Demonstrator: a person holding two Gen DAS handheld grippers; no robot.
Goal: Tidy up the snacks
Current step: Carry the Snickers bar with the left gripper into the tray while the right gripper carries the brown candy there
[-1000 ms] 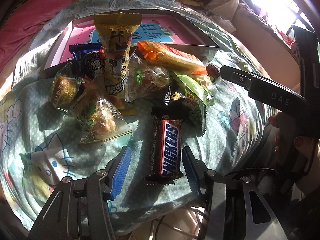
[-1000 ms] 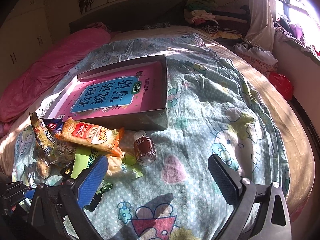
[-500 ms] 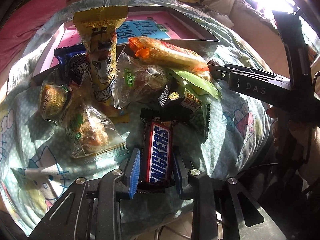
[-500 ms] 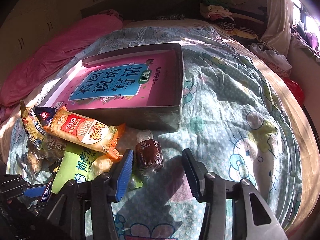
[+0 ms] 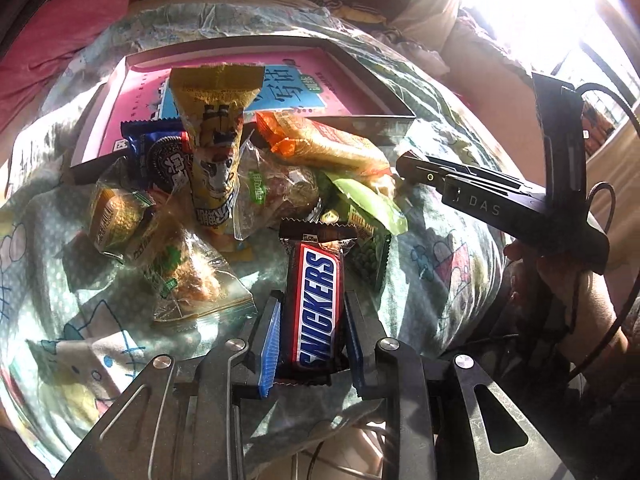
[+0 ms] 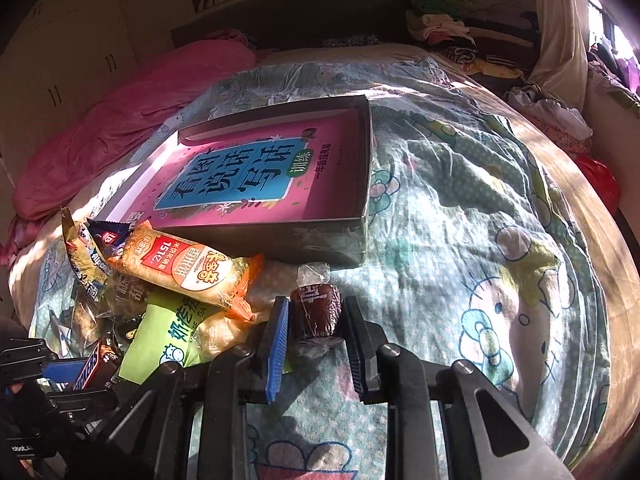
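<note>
My left gripper (image 5: pixel 313 302) is shut on a Snickers bar (image 5: pixel 318 280), held just above the patterned bedspread at the front of the snack pile. The jaws of my right gripper (image 6: pixel 316 305) are closing on a small brown wrapped snack (image 6: pixel 316 314); both pads touch its wrapper. That snack lies on the bedspread in front of the grey box (image 6: pixel 328 236). In the left wrist view, the right gripper (image 5: pixel 416 166) shows side-on at the right, by the pile's edge. The Snickers bar (image 6: pixel 94 364) also shows at the lower left of the right wrist view.
A pile of snacks lies before the box: an orange rice-cracker pack (image 6: pixel 188 270), a green packet (image 6: pixel 176 328), a tall yellow bag (image 5: pixel 216 148), an Oreo pack (image 5: pixel 160 156) and clear-wrapped pastries (image 5: pixel 184 276). The box holds a pink book (image 6: pixel 248 176). A pink quilt (image 6: pixel 120 120) lies behind.
Both grippers went from open to closed: the left onto the Snickers bar, which it then raised slightly, and the right around the brown snack after moving forward to it.
</note>
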